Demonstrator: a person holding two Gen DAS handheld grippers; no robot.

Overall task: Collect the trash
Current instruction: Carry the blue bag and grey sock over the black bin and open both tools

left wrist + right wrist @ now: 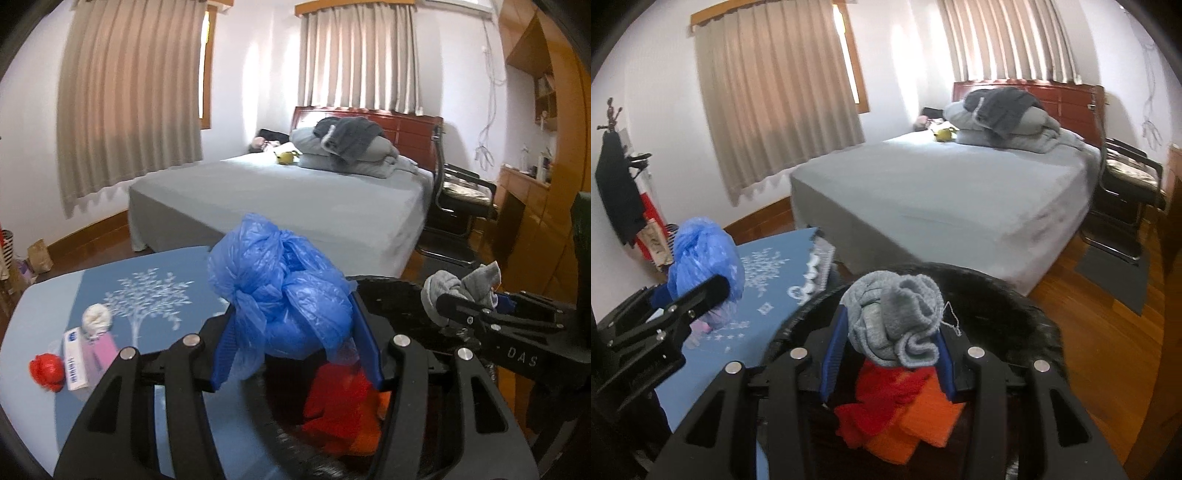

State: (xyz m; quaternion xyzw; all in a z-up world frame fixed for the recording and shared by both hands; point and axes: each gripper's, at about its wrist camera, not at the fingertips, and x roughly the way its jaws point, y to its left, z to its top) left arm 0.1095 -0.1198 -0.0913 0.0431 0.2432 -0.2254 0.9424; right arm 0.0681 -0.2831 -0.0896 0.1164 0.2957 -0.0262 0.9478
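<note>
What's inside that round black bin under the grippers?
Inside the round black bin lie crumpled red plastic and something flat and orange. Anything deeper is covered by them and by the held grey sock.

- Black bin: near rim smeared by blur, base cut off by the bottom edge.
- Red and orange scraps in the bin: partly hidden behind the blue bag and the left hand-held gripper.
- White box on the bench: print too small to read.
- Shelf items far right: too small to identify.
</note>
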